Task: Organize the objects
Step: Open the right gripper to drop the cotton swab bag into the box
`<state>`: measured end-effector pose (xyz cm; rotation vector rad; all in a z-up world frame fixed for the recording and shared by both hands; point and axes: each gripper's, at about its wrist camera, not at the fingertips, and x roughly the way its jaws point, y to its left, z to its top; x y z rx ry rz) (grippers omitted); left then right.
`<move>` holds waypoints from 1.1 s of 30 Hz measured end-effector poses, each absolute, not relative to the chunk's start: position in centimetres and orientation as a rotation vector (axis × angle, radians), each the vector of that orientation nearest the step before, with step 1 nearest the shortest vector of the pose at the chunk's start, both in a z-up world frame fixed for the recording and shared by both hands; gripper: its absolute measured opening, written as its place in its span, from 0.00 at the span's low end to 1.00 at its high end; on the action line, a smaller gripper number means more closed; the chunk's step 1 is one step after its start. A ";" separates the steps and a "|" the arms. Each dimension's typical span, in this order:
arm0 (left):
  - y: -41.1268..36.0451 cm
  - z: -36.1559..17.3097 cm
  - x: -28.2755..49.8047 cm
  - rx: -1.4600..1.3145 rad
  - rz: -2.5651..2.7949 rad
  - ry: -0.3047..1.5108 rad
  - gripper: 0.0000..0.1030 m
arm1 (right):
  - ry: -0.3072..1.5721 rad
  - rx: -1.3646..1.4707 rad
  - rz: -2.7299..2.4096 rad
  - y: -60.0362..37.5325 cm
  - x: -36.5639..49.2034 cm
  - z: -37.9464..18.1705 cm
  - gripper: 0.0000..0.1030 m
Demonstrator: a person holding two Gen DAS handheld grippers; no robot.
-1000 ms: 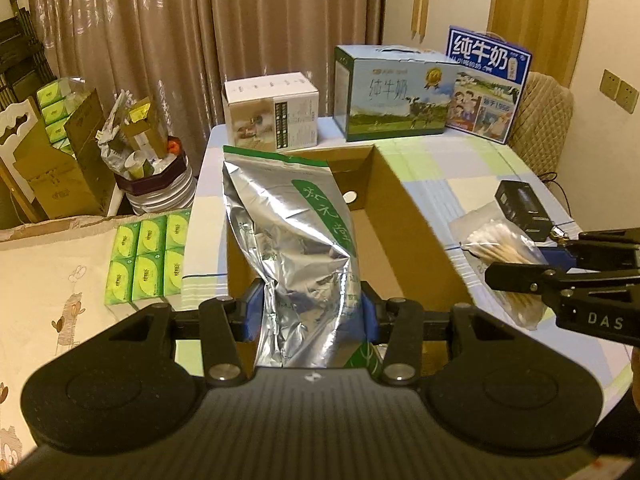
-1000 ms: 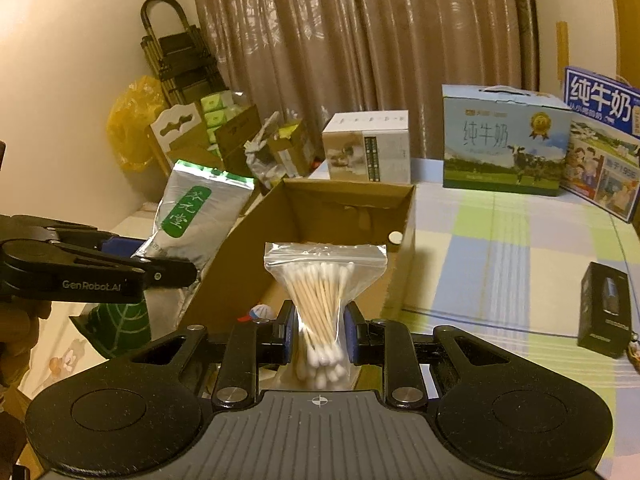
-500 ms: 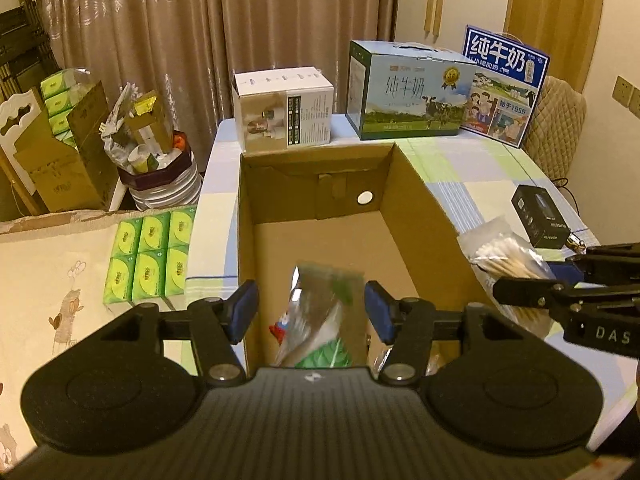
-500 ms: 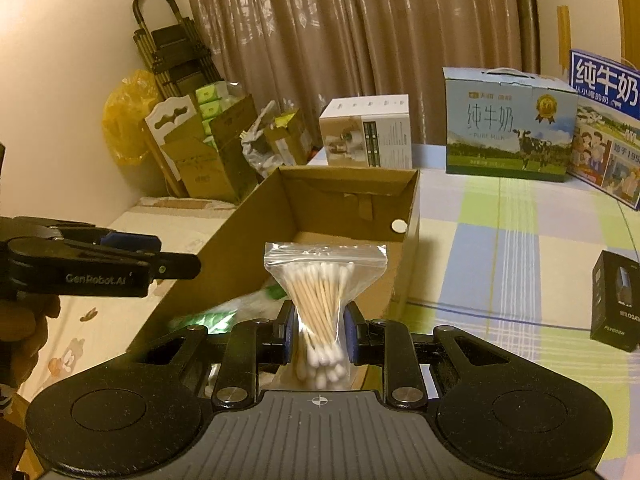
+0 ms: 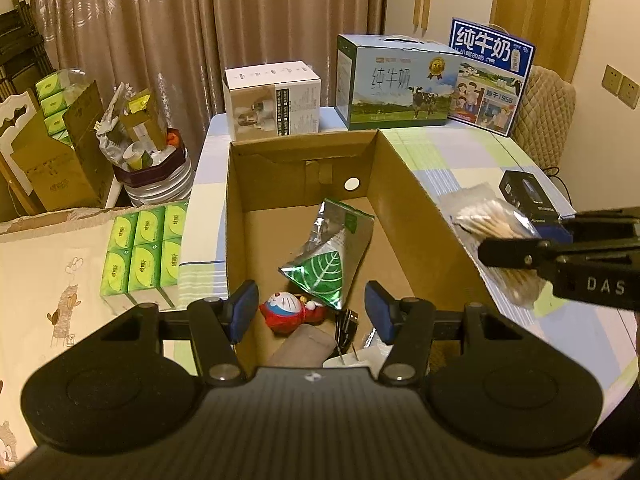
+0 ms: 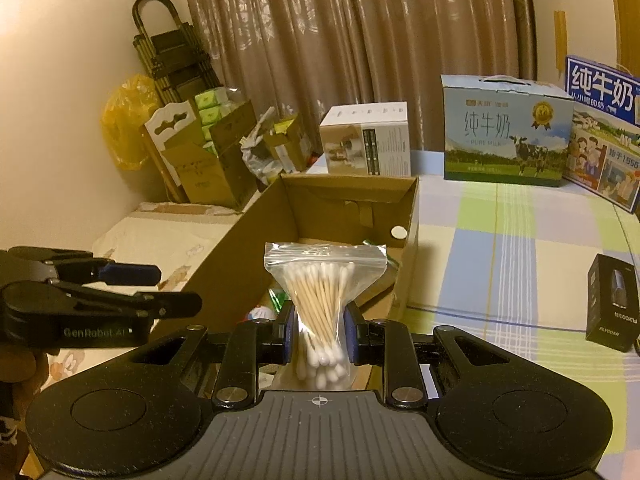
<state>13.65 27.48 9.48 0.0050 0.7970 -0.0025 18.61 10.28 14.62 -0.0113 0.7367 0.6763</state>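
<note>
One cardboard box [image 5: 404, 184] on checked tablecloth [image 6: 520, 240]

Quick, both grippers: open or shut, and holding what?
Left gripper: open, nothing between the pads; the foil bag lies in the box below.
Right gripper: shut on the swab bag.

The cardboard box [image 5: 404, 184] is open on top. Its far half holds bare floor; its near half is crowded by a foil pouch [image 5: 332, 256], a red-and-blue toy [image 5: 288, 310] and a plug [image 5: 346, 354]. Right of the box, a small black box [image 6: 612, 304] stands on otherwise clear tablecloth [image 6: 520, 248].
</note>
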 end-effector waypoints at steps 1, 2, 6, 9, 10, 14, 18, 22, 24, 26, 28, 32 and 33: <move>27.5 9.5 13.6 0.005 -0.004 0.797 0.53 | 0.736 -0.012 0.676 10.3 18.6 14.6 0.21; 27.4 9.5 13.5 0.004 -0.005 0.797 0.53 | 0.736 -0.012 0.675 10.4 18.6 14.6 0.21; 27.6 9.4 13.4 0.003 -0.006 0.797 0.54 | 0.740 -0.014 0.678 10.7 18.8 14.5 0.21; 27.7 9.3 13.4 0.000 -0.004 0.797 0.55 | 0.745 -0.001 0.690 11.1 19.3 14.2 0.21; 27.8 9.2 13.3 -0.002 -0.002 0.797 0.55 | 0.743 0.014 0.707 11.2 19.5 14.0 0.21; 28.4 8.8 13.2 -0.017 0.008 0.798 0.56 | 0.730 0.087 0.699 10.9 20.1 13.6 0.51; 28.8 8.4 12.9 -0.024 0.010 0.797 0.57 | 0.723 0.116 0.692 10.0 20.4 13.5 0.59; 28.7 8.2 12.8 -0.037 0.011 0.799 0.58 | 0.746 0.125 0.666 9.0 20.5 13.3 0.59; 28.4 8.2 12.7 -0.042 0.005 0.798 0.58 | 0.755 0.130 0.654 8.3 20.2 13.2 0.59; 28.0 8.4 12.5 -0.053 0.002 0.794 0.58 | 0.759 0.133 0.643 7.4 19.7 13.3 0.59; 27.6 8.6 12.3 -0.065 -0.003 0.789 0.59 | 0.762 0.131 0.632 6.8 19.4 13.5 0.59; 26.5 9.5 11.7 -0.079 -0.013 0.776 0.63 | 0.746 0.135 0.612 4.9 18.6 14.4 0.59; 26.1 9.7 11.5 -0.081 -0.015 0.771 0.66 | 0.741 0.138 0.607 4.4 18.5 14.7 0.59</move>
